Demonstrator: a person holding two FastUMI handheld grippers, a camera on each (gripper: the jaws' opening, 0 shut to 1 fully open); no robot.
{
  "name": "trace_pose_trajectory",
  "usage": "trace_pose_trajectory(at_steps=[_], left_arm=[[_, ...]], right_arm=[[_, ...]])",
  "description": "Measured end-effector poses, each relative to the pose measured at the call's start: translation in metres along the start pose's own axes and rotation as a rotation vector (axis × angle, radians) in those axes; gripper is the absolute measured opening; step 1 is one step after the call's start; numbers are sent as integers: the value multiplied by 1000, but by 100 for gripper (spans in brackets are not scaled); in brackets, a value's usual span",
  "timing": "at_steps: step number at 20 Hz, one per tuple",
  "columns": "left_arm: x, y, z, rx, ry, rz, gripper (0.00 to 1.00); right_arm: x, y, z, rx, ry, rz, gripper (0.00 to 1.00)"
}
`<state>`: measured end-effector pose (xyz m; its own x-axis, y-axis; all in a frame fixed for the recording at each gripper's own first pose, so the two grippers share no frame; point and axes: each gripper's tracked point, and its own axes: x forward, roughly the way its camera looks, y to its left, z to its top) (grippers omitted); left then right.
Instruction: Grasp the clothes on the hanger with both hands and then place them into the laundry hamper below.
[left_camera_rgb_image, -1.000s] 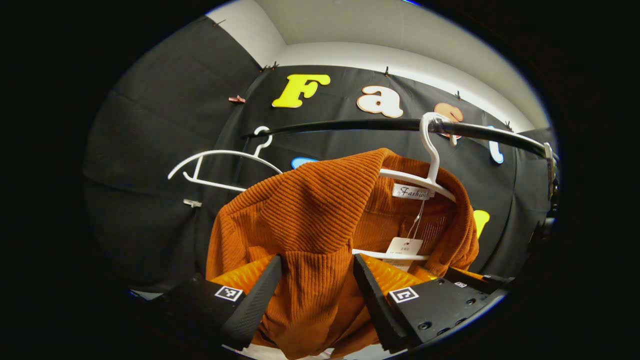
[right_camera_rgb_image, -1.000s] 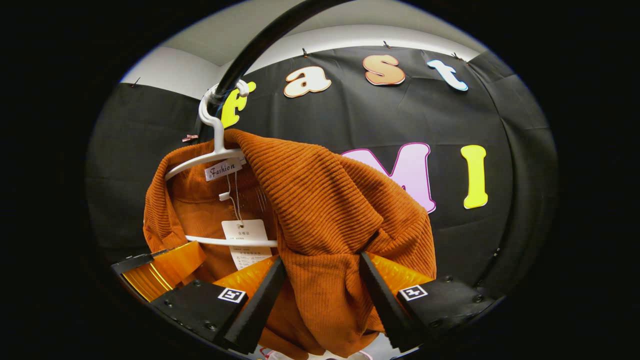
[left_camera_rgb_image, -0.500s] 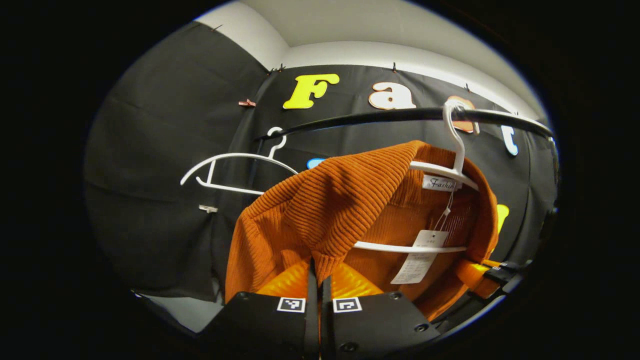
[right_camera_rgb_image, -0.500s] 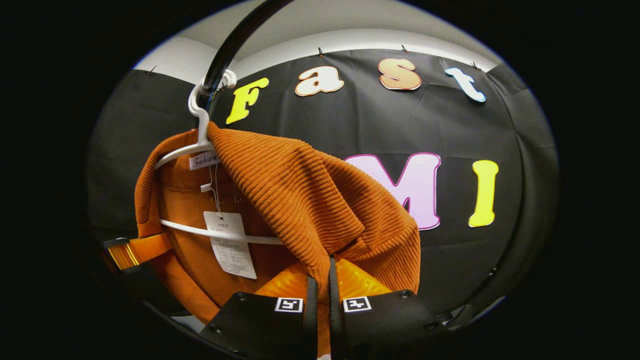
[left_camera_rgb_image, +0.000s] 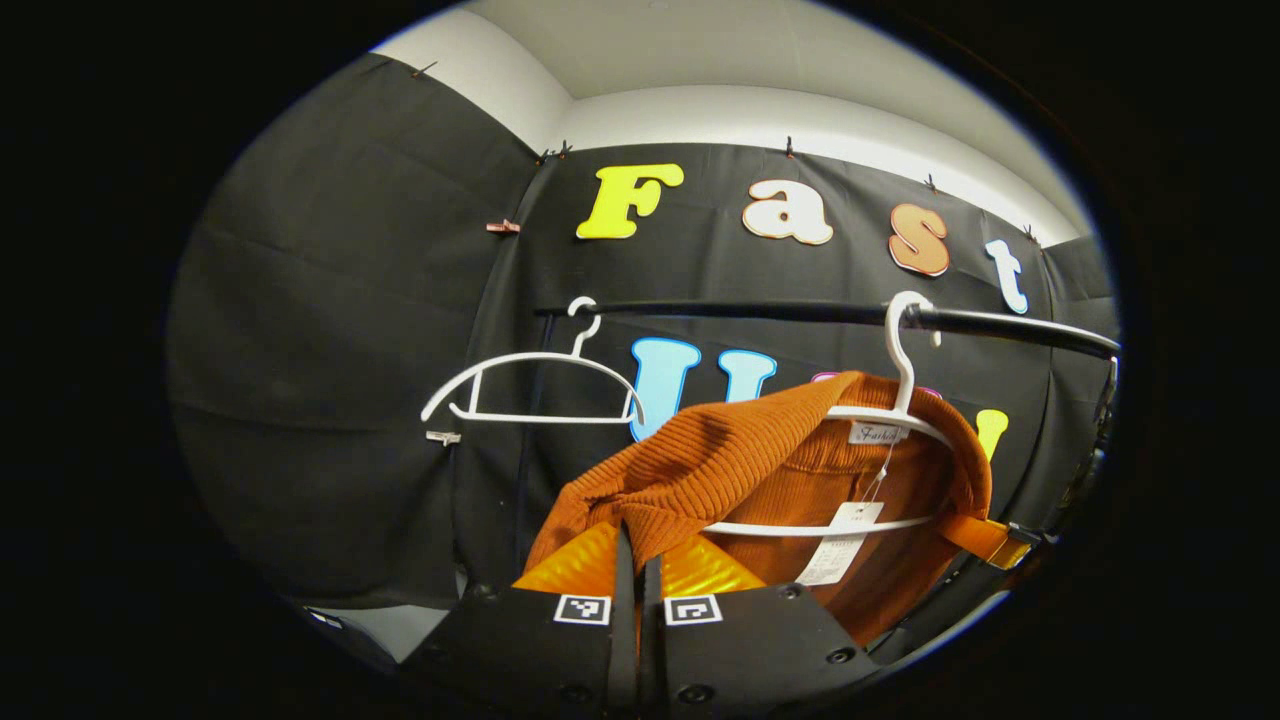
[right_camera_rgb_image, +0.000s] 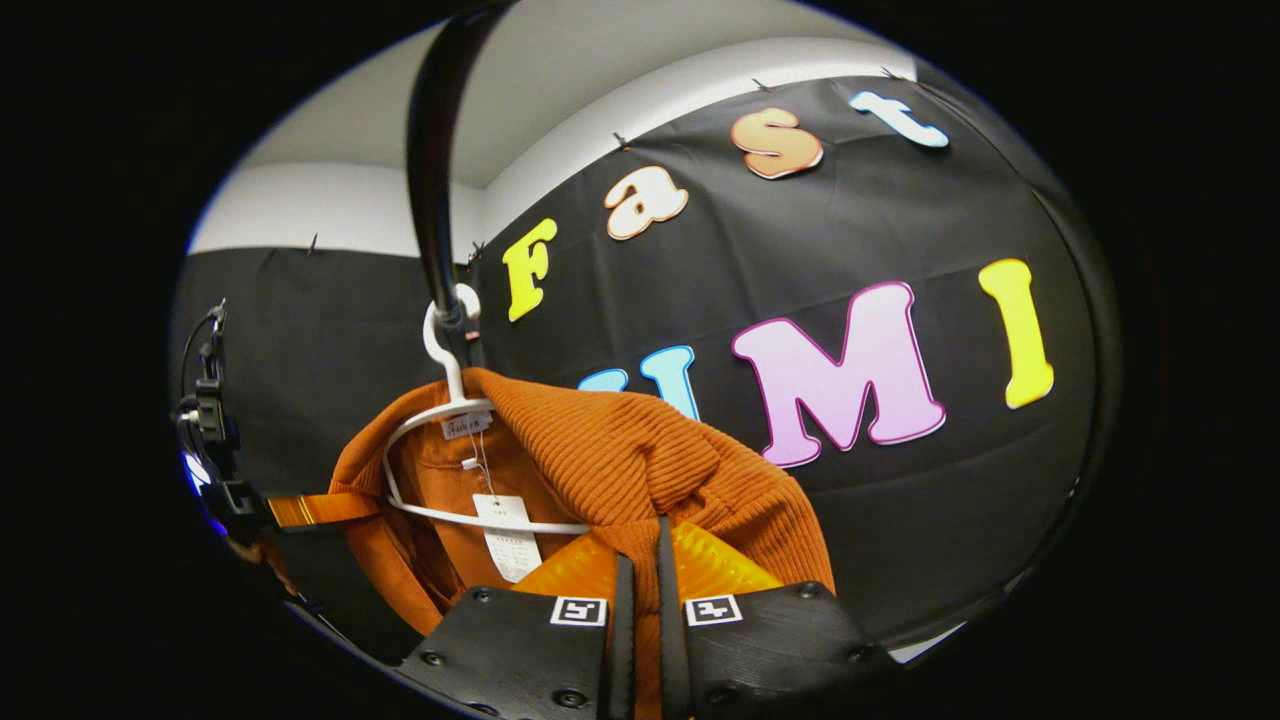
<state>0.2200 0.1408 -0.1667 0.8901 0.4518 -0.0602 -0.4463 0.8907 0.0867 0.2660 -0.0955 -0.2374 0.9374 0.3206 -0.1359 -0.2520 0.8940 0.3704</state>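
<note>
Left claw: the left claw (left_camera_rgb_image: 638, 560) has its fingers pressed together on a fold of the orange ribbed sweater (left_camera_rgb_image: 740, 460), low on the shoulder to one side of the white hanger (left_camera_rgb_image: 893, 420)
Right claw: the right claw (right_camera_rgb_image: 640, 560) pinches the knit the same way, below the hanger on the opposite shoulder; in the left gripper view it shows far off at the sweater's other edge
Sweater: hung over the hanger with its collar and paper tag (right_camera_rgb_image: 510, 545) just under the hook; both shoulders bunch down toward the claws; the cloth looks taut between hanger and grip
Hanger: hooked on the black rail (left_camera_rgb_image: 800, 312); an empty hanger (left_camera_rgb_image: 535, 385) hangs farther along that rail, well apart
Hamper: I cannot tell where it sits from these views; by the task it is below the hanger
Risk, snag: a straight downward pull may catch the collar on the hanger's arms; the hanger could tip or jump off the rail and come down with the sweater
Risk, slip: each grip holds only a thin fold; stretchy knit may creep out under load
Risk, uneven pull: one side freeing first would leave the other wrapped round the hanger
</note>
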Motion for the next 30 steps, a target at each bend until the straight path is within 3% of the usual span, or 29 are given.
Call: trace_pose_trajectory(at_steps=[5, 8, 9, 13, 15, 16, 17, 18, 20, 25, 30], left_arm=[[4, 10, 22, 43, -34, 0, 5], [0, 11, 53, 35, -77, -45, 5], [0, 14, 64, 28, -90, -59, 6], [12, 13, 99, 41, -113, -143, 4], [21, 10, 108, 68, -93, -190, 3], [25, 8, 115, 94, -93, -218, 5], [31, 7, 118, 141, -94, -241, 5], [41, 10, 113, 207, -79, -252, 4], [58, 17, 89, 305, -5, -269, 6], [82, 23, 31, 294, 136, -336, 6], [105, 19, 20, 237, 258, -517, 6]], right_arm=[[9, -6, 18, 194, -19, 78, 14], [4, 0, 43, 248, -21, 186, 14], [3, 4, 59, 299, -49, 235, 10], [7, 17, 111, 483, -147, 375, 14], [18, 6, 127, 484, -174, 360, 19], [24, 0, 132, 454, -183, 344, 14], [30, -8, 134, 409, -186, 311, 19], [36, -15, 133, 361, -182, 278, 14], [40, -24, 128, 294, -160, 213, 14], [46, -37, 108, 253, -83, 153, 14], [60, -40, 116, 220, -64, 141, 14]])
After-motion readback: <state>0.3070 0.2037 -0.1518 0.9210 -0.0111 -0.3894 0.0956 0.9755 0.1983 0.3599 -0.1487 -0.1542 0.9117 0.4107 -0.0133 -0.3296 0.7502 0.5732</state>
